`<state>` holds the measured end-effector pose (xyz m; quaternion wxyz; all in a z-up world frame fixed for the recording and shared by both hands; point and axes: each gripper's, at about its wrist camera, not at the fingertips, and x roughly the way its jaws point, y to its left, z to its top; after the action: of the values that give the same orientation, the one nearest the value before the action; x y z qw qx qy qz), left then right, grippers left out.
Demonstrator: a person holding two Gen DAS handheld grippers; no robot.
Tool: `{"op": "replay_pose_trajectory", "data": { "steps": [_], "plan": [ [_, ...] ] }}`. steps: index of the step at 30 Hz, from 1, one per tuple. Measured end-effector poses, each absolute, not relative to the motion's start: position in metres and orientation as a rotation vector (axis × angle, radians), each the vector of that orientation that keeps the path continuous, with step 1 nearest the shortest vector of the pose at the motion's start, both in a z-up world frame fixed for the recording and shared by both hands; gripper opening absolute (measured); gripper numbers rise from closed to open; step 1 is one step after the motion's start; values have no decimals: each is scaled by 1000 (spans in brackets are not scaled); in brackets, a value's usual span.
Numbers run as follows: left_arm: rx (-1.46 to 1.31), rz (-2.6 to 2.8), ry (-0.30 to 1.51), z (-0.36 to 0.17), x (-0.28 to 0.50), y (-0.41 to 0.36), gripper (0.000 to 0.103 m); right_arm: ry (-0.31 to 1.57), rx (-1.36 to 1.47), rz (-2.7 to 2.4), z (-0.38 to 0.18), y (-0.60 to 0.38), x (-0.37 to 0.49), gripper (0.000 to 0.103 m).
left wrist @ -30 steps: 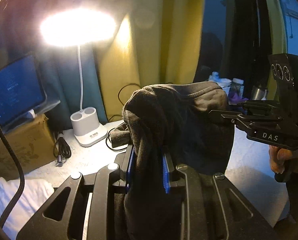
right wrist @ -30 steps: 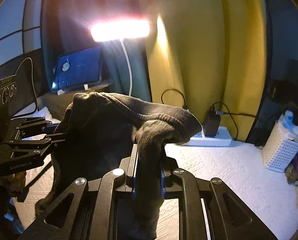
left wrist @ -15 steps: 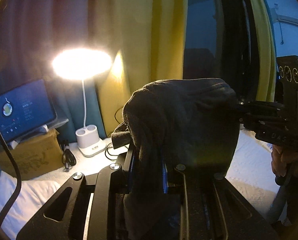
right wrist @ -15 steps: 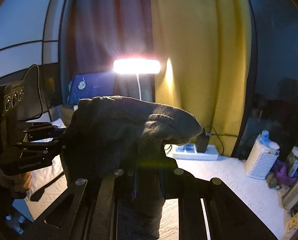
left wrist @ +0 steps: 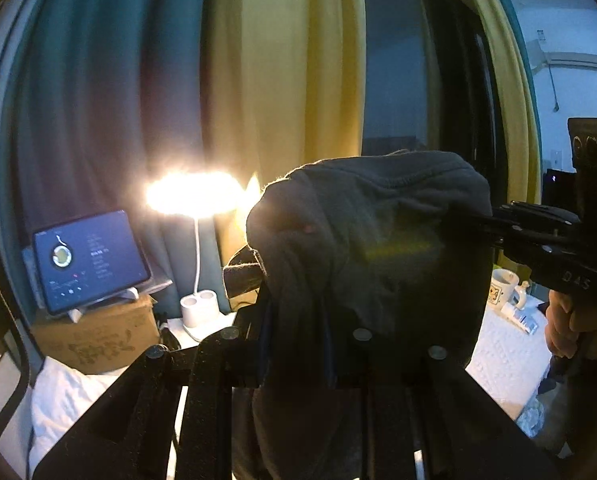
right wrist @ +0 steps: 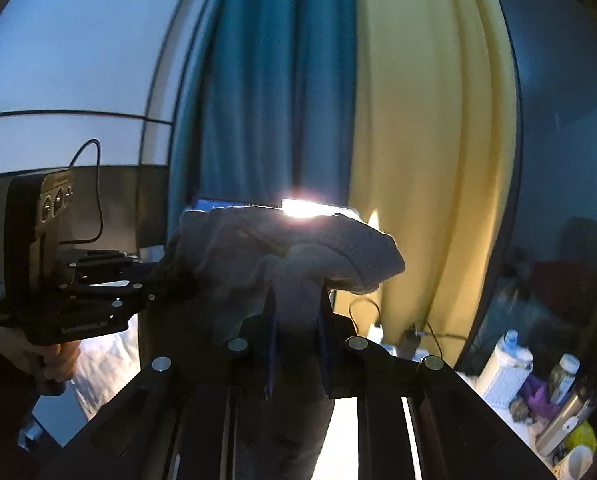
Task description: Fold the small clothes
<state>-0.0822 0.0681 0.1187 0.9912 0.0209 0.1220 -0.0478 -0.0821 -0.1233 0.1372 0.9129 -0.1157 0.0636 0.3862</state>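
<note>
Up in the air between our two grippers hangs the dark garment [left wrist: 362, 264], and we have carried it higher than a second ago: the desk lamp [left wrist: 196, 200] that glared near the top of the left wrist view now sits down at mid-height, and more of the yellow curtain [left wrist: 290, 80] and teal curtain [right wrist: 266, 80] fills both views. Our left gripper [left wrist: 294, 344] is clenched on one bunched corner of the cloth; our right gripper [right wrist: 296, 344] is clamped on the other, and it shows side-on in the left view [left wrist: 494, 224], biting the fabric's right edge. The garment is a thick, soft knit, dark grey, with a ribbed hem arching over the top and its body drooping below the jaws. Backlit by the lamp, it looks paler in the right wrist view [right wrist: 290, 248]. A tablet [left wrist: 88, 258] glows on a cardboard box [left wrist: 98, 340].
</note>
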Motion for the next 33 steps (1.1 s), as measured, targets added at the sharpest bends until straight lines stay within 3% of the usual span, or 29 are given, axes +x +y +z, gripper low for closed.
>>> {"op": "replay_pose_trajectory", "data": {
  "steps": [11, 33],
  "plan": [
    [106, -46, 191, 136, -136, 79, 19, 53, -249, 867, 153, -111, -131, 16],
    [10, 8, 367, 80, -128, 124, 19, 261, -227, 910, 95, -49, -98, 16]
  ]
}}
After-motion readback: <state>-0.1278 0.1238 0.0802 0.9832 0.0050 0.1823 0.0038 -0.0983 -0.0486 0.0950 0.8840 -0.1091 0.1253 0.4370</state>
